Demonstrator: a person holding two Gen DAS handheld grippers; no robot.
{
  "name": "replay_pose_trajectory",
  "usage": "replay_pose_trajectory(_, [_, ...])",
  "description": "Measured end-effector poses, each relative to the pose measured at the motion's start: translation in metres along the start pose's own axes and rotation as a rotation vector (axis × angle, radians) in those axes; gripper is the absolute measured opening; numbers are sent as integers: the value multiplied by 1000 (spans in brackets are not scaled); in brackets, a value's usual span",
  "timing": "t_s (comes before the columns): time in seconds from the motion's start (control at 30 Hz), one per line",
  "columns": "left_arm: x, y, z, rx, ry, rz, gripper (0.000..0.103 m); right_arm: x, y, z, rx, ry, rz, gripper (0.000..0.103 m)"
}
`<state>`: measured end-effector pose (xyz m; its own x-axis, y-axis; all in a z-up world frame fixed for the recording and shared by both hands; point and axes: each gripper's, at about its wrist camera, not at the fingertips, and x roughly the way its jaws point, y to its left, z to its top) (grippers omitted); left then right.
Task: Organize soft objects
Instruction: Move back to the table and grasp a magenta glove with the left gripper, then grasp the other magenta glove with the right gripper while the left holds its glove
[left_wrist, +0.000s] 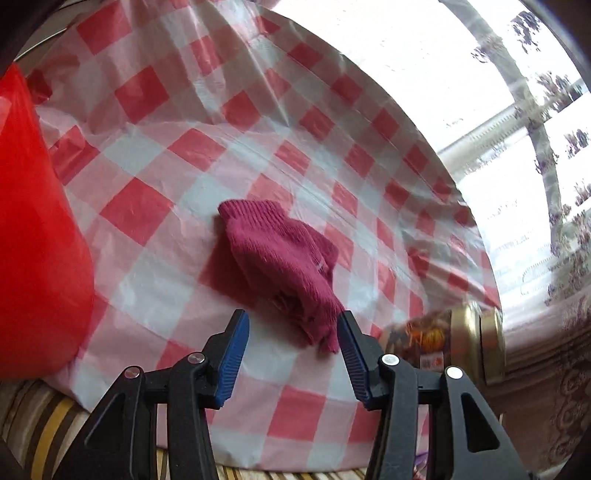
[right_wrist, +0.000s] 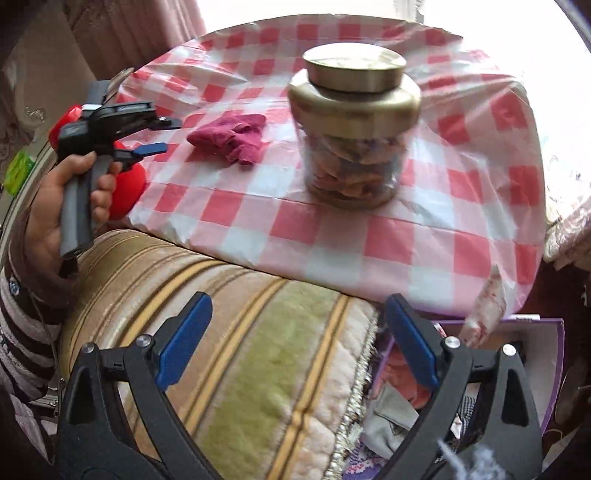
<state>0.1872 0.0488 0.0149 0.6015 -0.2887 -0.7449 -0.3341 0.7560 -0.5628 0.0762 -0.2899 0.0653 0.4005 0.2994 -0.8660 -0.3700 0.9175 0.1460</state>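
A folded maroon knit cloth (left_wrist: 280, 258) lies on the red-and-white checked tablecloth (left_wrist: 155, 155); it also shows in the right wrist view (right_wrist: 231, 136). My left gripper (left_wrist: 291, 321) is open, its blue fingers on either side of the cloth's near end, not closed on it. In the right wrist view the left gripper (right_wrist: 168, 134) is held by a hand at the table's left edge. My right gripper (right_wrist: 297, 317) is open and empty, above a striped cushion (right_wrist: 240, 332). A purple box (right_wrist: 480, 373) of soft clothes sits below the table at right.
A glass jar with a gold lid (right_wrist: 352, 122) stands mid-table; it also shows in the left wrist view (left_wrist: 450, 343). A red soft object (left_wrist: 33, 240) sits at the table's left edge. A curtained window (left_wrist: 517, 110) is behind.
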Motion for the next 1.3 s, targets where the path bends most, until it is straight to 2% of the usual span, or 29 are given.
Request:
replay_pose_trajectory(0.13, [30, 5, 34, -74, -4, 39, 54, 11, 37, 35, -64, -39, 39, 96])
replay_pose_trajectory(0.2, [49, 6, 48, -98, 28, 67, 56, 18, 54, 54, -98, -57, 46, 96])
replay_pose_trajectory(0.33, [77, 18, 69, -174, 85, 103, 56, 32, 77, 89, -127, -88, 26, 96])
replay_pose_trajectory(0.5, [96, 21, 78, -195, 110, 136, 63, 53, 86, 129, -97, -121, -29, 96])
replay_pose_trajectory(0.67, [108, 7, 83, -89, 85, 198, 67, 75, 83, 154, -39, -123, -41, 96])
replay_pose_trajectory(0.8, [120, -15, 78, 117, 66, 295, 67, 92, 82, 168, -9, -112, -54, 96])
replay_pose_trajectory(0.83, [123, -19, 75, 167, 53, 314, 59, 96, 81, 170, 1, -111, -55, 96])
replay_pose_trajectory(0.87, [125, -22, 74, 213, 43, 337, 43, 100, 81, 173, 11, -109, -53, 96])
replay_pose_trajectory(0.93, [125, -21, 75, 255, 29, 344, 29, 107, 80, 178, 28, -101, -53, 96])
replay_pose_trajectory(1.03, [119, -11, 79, 229, 23, 288, 15, 119, 79, 186, 45, -86, -52, 96])
replay_pose_trajectory(1.17, [107, -2, 80, 205, -11, 247, 12, 133, 80, 198, 54, -89, -85, 96])
replay_pose_trajectory(1.3, [81, -1, 84, 193, -113, 260, 12, 146, 83, 209, 73, -82, -80, 96])
